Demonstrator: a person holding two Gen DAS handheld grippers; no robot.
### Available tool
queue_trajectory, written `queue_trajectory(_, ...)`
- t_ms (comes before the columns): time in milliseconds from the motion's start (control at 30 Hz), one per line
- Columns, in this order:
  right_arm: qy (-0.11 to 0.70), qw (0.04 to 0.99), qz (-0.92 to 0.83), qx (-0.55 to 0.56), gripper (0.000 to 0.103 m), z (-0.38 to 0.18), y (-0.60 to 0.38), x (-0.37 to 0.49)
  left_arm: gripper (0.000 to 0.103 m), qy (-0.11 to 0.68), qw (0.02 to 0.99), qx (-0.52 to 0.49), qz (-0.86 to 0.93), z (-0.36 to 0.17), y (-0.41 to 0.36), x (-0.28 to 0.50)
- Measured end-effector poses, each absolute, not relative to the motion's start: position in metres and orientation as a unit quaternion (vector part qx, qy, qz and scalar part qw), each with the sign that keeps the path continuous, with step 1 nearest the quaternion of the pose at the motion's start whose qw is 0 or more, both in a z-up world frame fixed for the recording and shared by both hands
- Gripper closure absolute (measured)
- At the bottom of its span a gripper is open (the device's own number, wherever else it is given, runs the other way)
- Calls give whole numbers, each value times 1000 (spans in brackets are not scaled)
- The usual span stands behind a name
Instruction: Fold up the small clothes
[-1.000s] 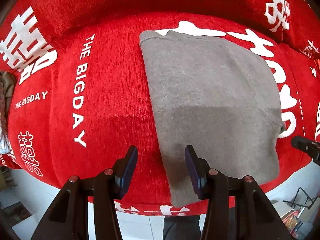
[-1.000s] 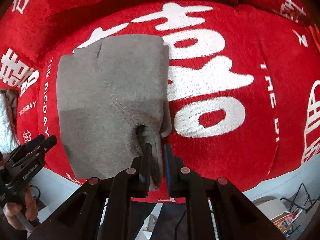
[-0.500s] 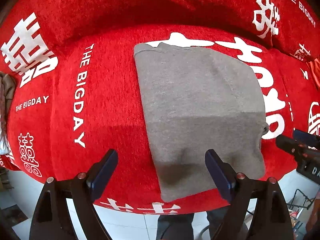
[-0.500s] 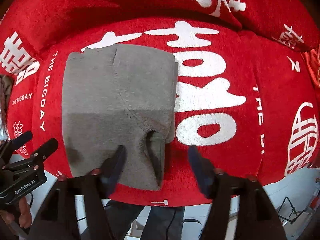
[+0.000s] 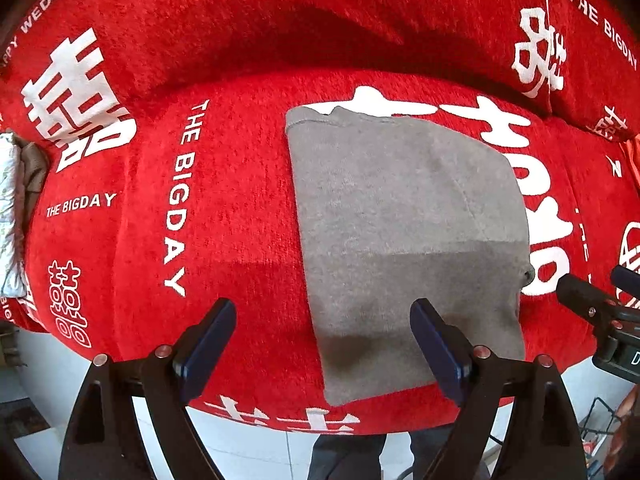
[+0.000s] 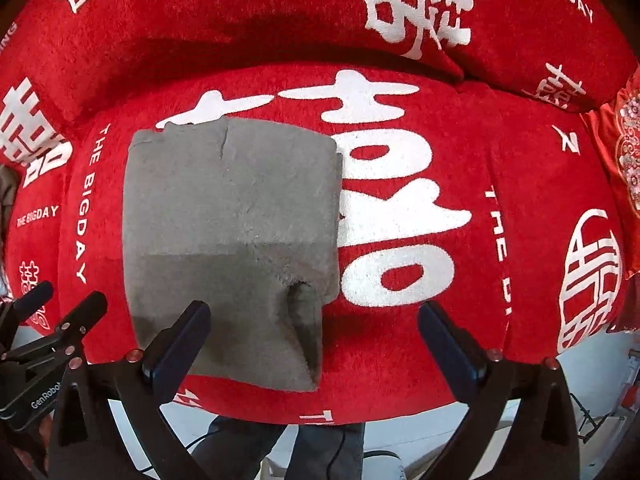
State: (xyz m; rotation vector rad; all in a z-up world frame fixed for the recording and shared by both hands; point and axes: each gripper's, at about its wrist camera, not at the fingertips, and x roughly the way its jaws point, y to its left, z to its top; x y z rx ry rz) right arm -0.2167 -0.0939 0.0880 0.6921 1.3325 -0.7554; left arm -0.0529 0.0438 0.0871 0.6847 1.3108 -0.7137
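A grey knit garment (image 5: 404,240) lies folded into a rough rectangle on the red sofa seat; it also shows in the right wrist view (image 6: 232,240). Its near right corner has a small raised fold. My left gripper (image 5: 324,340) is open and empty, held above the garment's near left edge. My right gripper (image 6: 312,340) is open and empty, above the garment's near right corner. Each gripper shows at the edge of the other's view.
The red sofa cover (image 5: 120,220) with white lettering spans the seat and backrest (image 6: 240,12). The seat's front edge drops to a pale tiled floor (image 5: 260,452). A bundle of cloth (image 5: 16,200) sits at the far left. An embroidered red cushion (image 6: 624,160) lies at the right.
My right gripper let go of the garment's near right corner and opened wide. My left gripper opened wider. Both pulled back from the garment, which now lies flat.
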Motion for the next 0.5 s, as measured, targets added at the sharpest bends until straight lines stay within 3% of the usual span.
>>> queue_trajectory(500, 591, 669, -334, 302, 0, 90, -91, -214, 14, 577, 687, 307, -318, 90, 45, -54)
